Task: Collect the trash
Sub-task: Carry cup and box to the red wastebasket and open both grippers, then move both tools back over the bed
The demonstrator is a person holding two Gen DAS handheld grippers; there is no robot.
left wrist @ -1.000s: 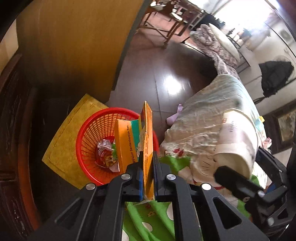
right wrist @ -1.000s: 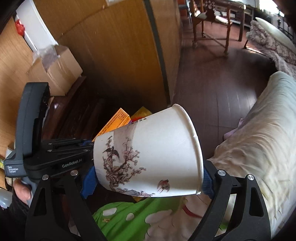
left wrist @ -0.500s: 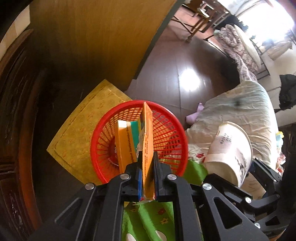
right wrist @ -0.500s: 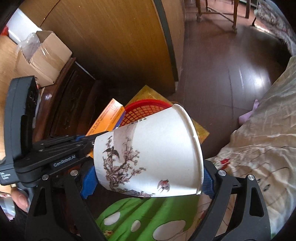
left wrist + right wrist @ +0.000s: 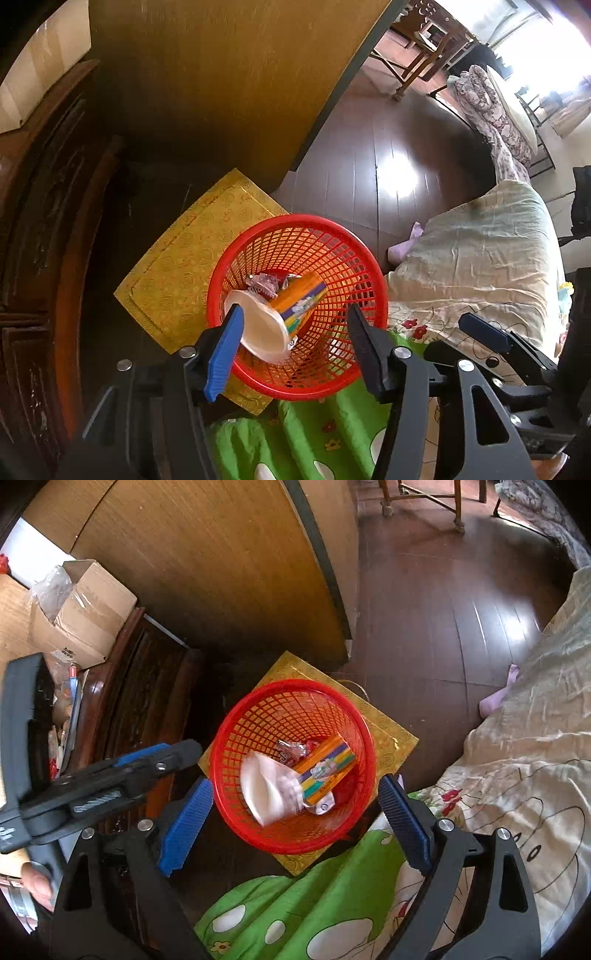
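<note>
Trash lies in the red basket (image 5: 236,734).
Paper cup (image 5: 264,792) and orange box (image 5: 327,762) inside; left gripper (image 5: 295,328) opening with nothing between, right gripper (image 5: 295,805) spread, empty.

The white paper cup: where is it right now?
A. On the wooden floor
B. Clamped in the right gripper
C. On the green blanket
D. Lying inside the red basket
D. The white paper cup lies on its side in the red basket, beside the orange box, and nothing sits between the right gripper fingers.
</note>
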